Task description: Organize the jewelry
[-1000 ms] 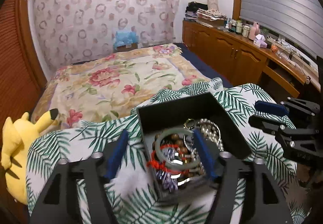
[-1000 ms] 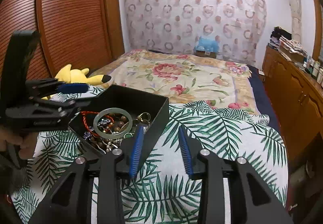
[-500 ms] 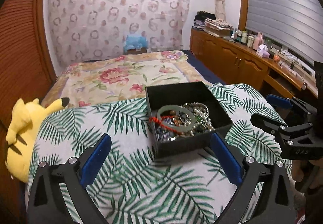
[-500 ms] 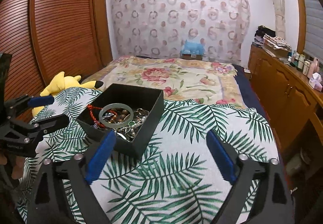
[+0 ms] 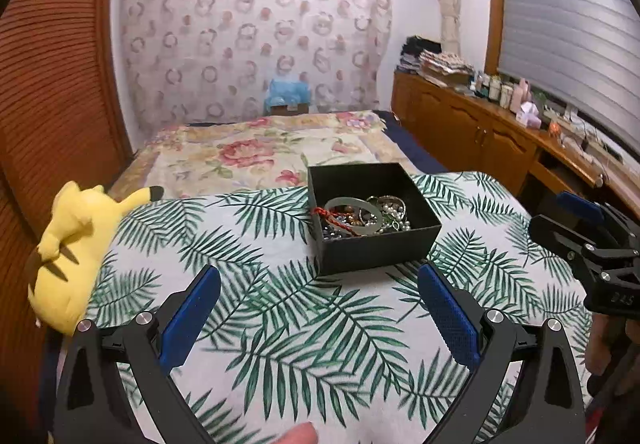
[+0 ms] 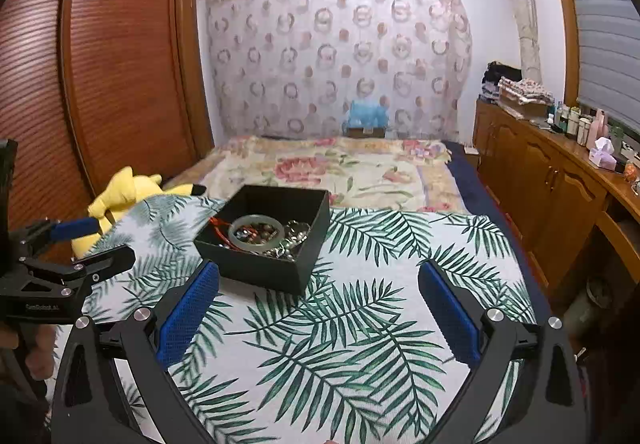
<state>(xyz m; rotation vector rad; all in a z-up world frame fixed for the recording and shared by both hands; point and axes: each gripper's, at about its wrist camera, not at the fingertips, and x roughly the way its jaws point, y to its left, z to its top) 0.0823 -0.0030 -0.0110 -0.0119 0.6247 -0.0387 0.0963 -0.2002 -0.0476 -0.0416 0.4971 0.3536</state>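
A black box (image 5: 374, 220) is placed on a cloth with a green leaf pattern (image 5: 304, 328), and it is seen without a lid. Inside the box a pale green bangle (image 5: 354, 214) is laid on top of a heap of jewelry (image 6: 280, 240), where a red cord, brown beads, pearls and metal rings are mixed together. The left gripper (image 5: 318, 284) is held in front of the box, a little apart from it; its blue pads (image 5: 192, 318) are spread wide and nothing is kept between them. The right gripper (image 6: 318, 284) is also held before the box, its jaws are opening at this moment, and only the leaf cloth is seen between them. Each gripper is visible at the edge of the other view. A yellow plush toy (image 5: 76, 248) is laid at the left edge of the cloth, beside a wooden wardrobe (image 6: 100, 84). Behind the box a bed with a flowered cover (image 6: 332, 172) is seen.
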